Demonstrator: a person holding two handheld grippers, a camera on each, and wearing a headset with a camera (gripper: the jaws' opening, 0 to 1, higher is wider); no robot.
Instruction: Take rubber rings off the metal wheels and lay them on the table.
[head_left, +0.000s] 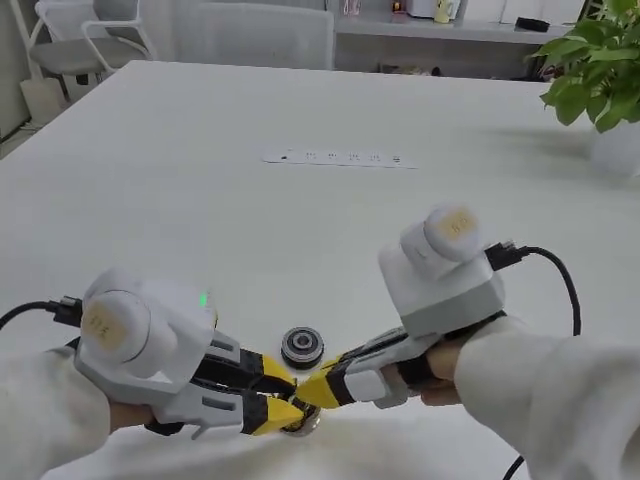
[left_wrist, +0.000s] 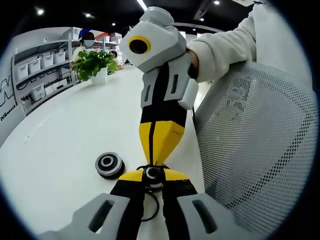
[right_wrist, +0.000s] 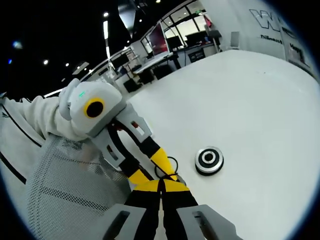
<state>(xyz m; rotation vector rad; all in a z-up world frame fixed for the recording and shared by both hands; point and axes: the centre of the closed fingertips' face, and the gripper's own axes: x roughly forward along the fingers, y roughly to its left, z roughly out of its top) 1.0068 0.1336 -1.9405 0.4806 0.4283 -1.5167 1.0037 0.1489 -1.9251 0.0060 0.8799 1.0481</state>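
Wheel (left_wrist: 152, 180): clamped in my left gripper (left_wrist: 153, 175). Right gripper (left_wrist: 155, 161) directly opposite, tip-to-tip, jaws pinched onto its ring (left_wrist: 159, 204). Second wheel (head_left: 302, 346) lies just beyond.

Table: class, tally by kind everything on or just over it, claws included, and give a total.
Metal wheels: 2, one lying loose, one clamped
Claws: 2, left claw, right claw
Power strip: 1
Potted plant: 1
Total: 6

wall sign (right_wrist: 267, 20) | begins with large "W" | rest unreadable
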